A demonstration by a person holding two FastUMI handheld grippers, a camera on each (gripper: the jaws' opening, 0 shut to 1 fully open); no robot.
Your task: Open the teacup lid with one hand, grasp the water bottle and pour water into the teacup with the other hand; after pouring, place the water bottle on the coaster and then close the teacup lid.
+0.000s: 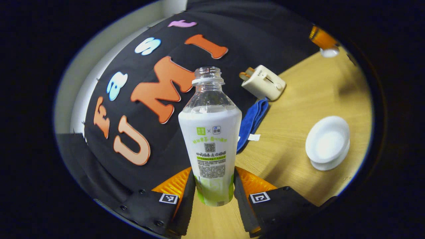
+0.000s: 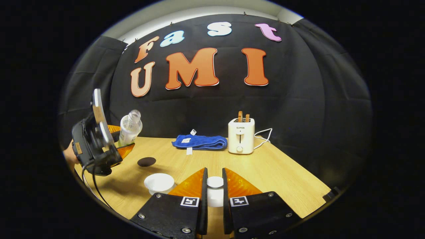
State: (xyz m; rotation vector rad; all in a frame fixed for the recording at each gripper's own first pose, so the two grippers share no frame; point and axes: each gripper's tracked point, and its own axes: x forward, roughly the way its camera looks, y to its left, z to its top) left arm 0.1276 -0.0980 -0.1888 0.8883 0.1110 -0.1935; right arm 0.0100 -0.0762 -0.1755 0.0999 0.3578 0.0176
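Tongs carrying bottle and lid above the tabletop

Left tongs (image 1: 214,189) clamp the uncapped water bottle (image 1: 210,142), lifted and tilted; right tongs (image 2: 214,191) pinch the white lid (image 2: 215,182). Bring the bottle mouth over the open teacup (image 2: 159,183) before tipping further, pouring slowly; the dark coaster (image 2: 146,161) waits just behind.

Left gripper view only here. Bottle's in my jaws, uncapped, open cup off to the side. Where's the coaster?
Observer: The coaster is a dark disc on the table just beyond the teacup, not touching it.
Operator: Lid?
Observer: The lid is clamped between the fingers of the right gripper.
Operator: Bottle off the table?
Observer: Yes. The left gripper holds the water bottle lifted and slightly tilted, to the left of the coaster.
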